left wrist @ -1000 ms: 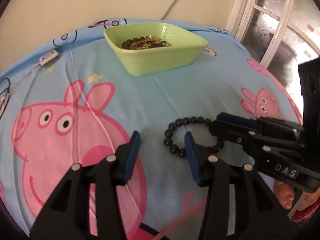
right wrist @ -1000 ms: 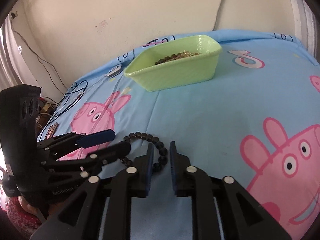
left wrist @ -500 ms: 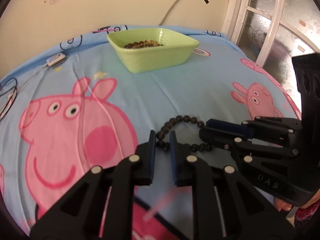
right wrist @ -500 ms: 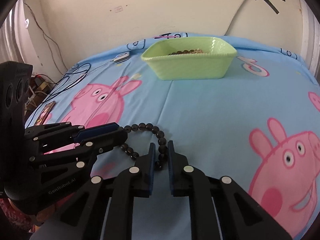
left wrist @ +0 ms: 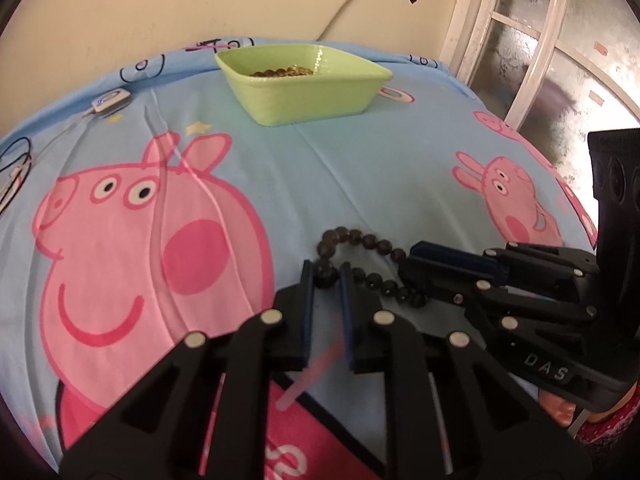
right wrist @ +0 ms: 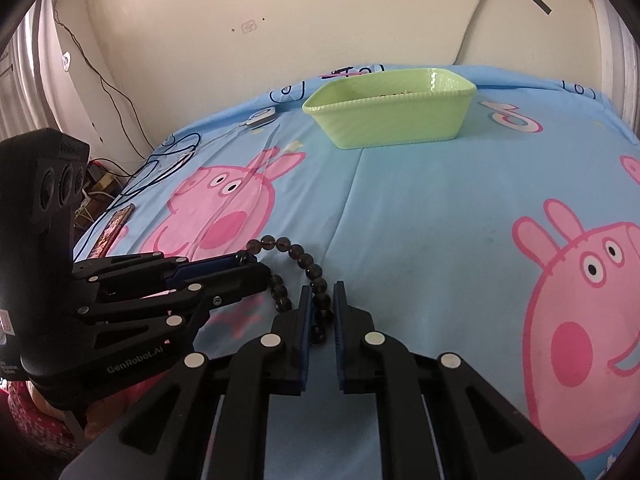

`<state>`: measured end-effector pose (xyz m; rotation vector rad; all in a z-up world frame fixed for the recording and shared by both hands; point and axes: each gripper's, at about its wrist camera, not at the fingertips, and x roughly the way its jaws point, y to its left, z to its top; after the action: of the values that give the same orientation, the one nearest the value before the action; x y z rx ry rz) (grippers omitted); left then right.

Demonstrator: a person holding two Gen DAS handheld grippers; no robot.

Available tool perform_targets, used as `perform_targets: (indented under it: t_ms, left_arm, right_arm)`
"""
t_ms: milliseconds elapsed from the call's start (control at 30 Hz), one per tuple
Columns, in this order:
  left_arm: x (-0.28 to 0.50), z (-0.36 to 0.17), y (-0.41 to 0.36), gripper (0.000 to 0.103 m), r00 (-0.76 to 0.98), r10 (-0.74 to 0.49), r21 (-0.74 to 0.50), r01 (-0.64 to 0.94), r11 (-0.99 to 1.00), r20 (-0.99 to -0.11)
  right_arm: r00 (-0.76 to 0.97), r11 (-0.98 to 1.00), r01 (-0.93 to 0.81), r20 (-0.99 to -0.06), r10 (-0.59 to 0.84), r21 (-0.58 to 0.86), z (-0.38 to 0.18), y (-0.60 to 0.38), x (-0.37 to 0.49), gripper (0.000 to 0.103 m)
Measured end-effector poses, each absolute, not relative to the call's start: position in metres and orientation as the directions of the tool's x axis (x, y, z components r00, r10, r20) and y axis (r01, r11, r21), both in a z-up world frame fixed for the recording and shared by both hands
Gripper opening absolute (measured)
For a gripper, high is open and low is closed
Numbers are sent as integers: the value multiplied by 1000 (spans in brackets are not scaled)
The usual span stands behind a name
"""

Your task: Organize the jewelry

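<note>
A dark beaded bracelet [left wrist: 362,240] is held between both grippers, lifted a little above the blue Peppa Pig sheet [left wrist: 360,152]. My left gripper [left wrist: 326,274] is shut on beads at the bracelet's left end. My right gripper [right wrist: 320,300] is shut on beads at its right end; the bracelet [right wrist: 298,254] arches between the two. The right gripper shows in the left wrist view [left wrist: 412,270], the left gripper in the right wrist view [right wrist: 256,268]. A green dish [left wrist: 304,80] with several beaded pieces in it stands at the far side, also seen in the right wrist view [right wrist: 392,114].
A small white device [left wrist: 110,100] with a cable lies at the far left of the sheet. A phone [right wrist: 112,230] lies at the sheet's left edge. A wall stands behind the dish and a white window frame [left wrist: 532,52] at the right.
My left gripper closed from open onto the bracelet's left beads. Both grippers have risen with the bracelet, and the dish now looks farther and lower in both views.
</note>
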<state>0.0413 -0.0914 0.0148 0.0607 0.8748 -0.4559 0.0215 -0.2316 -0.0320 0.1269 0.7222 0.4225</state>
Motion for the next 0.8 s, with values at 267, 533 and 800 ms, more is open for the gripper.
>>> perform_targets:
  t_ms: [267,533,800]
  left_arm:
    - [40,16,-92,14,562,-343,-110,407,907,-753]
    - [40,16,-93,14,559,-348,-116,406,906,-753]
    - [40,16,-92,14,559,-347,-116,407,906,-753]
  right_arm:
    - [668,905,-332,-612,424,264,-33,-233,22,0]
    - [666,903,-332,-609,430,274,-33,-234,22,0]
    - [666,902,-332,-608,431,276,-33,-234,22,0]
